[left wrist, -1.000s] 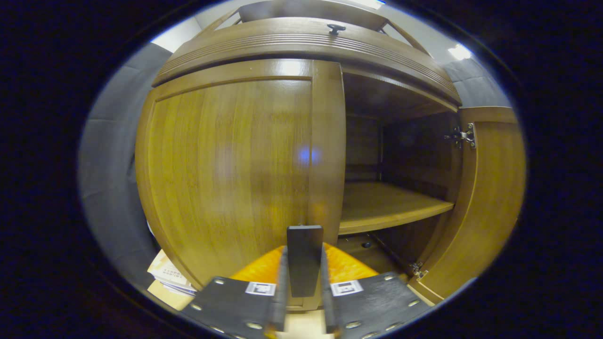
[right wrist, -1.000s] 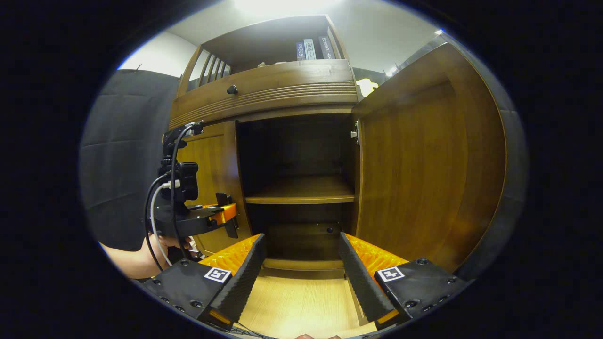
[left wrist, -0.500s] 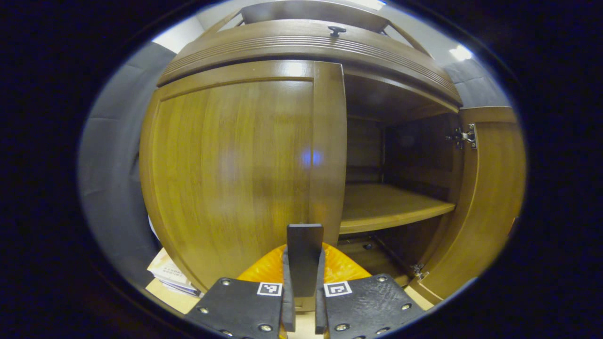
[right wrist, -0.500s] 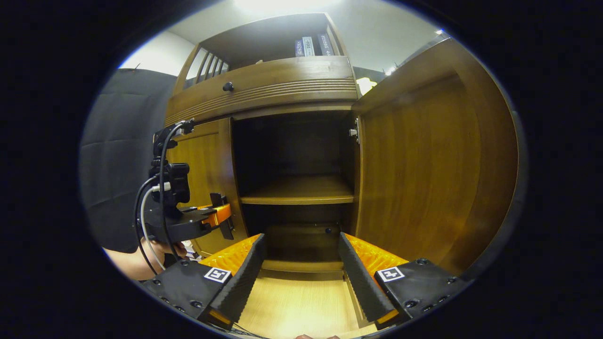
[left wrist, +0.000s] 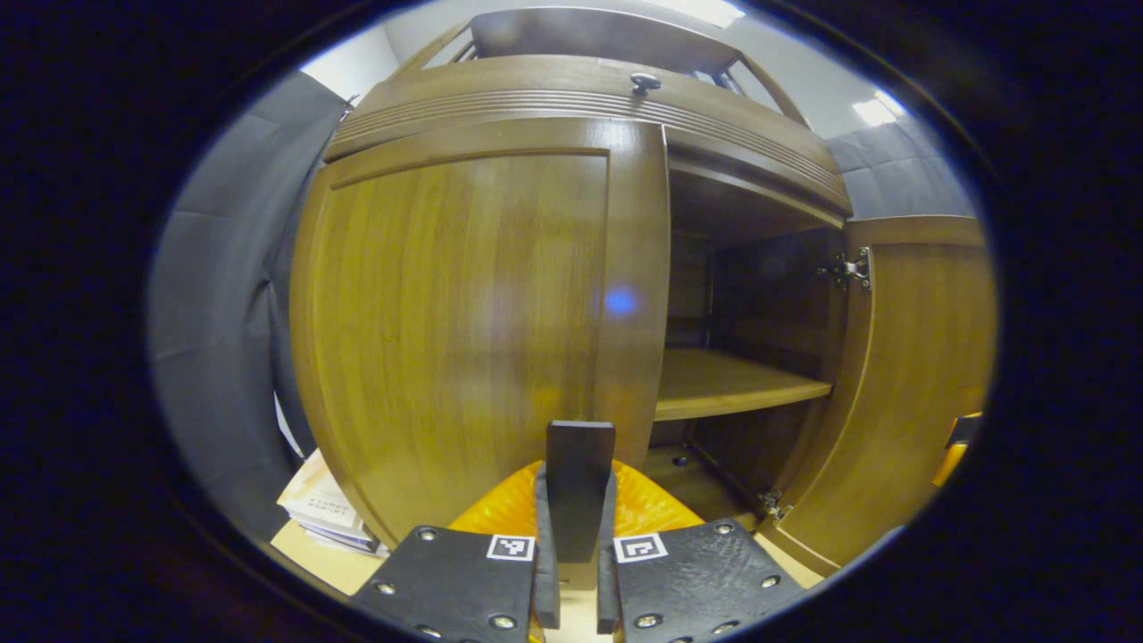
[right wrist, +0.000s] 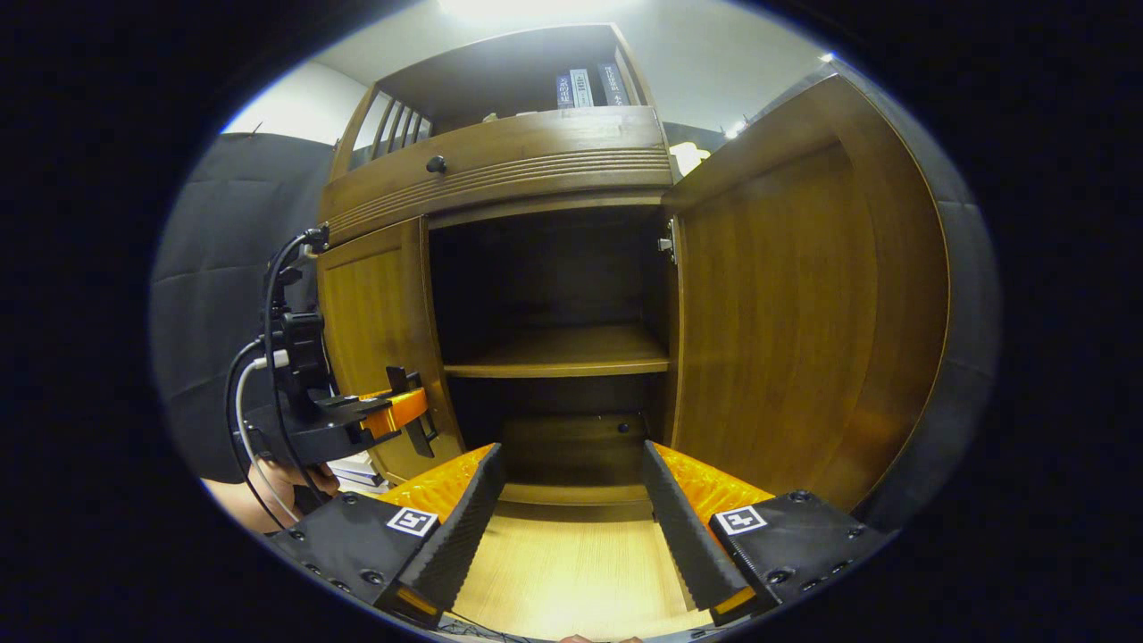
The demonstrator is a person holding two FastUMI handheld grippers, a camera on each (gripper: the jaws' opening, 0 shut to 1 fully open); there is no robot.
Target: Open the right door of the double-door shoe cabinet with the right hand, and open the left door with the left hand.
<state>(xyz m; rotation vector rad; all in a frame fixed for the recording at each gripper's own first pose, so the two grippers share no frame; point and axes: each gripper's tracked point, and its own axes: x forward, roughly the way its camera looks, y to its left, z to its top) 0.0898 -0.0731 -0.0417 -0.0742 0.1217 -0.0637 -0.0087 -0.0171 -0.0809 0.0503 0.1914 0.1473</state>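
Note:
The wooden shoe cabinet's left door (left wrist: 464, 313) fills the left gripper view, with a dark flat handle (left wrist: 580, 451) at its right edge. My left gripper (left wrist: 576, 473) is shut on that handle. In the right gripper view the left gripper (right wrist: 406, 415) sits at the left door's (right wrist: 375, 330) lower edge, and the door stands slightly ajar. The right door (right wrist: 786, 321) is swung wide open. My right gripper (right wrist: 571, 464) hangs open in front of the bared compartment with nothing between its fingers.
Inside, a wooden shelf (right wrist: 563, 353) crosses the dark compartment. A drawer front with a small knob (right wrist: 436, 164) runs above the doors. A stack of papers (left wrist: 321, 513) lies on the floor at the cabinet's left. A hand (right wrist: 277, 482) holds the left gripper.
The left gripper's fingers closed fully on the handle, and the left door has started to swing outward. The right gripper has hardly moved.

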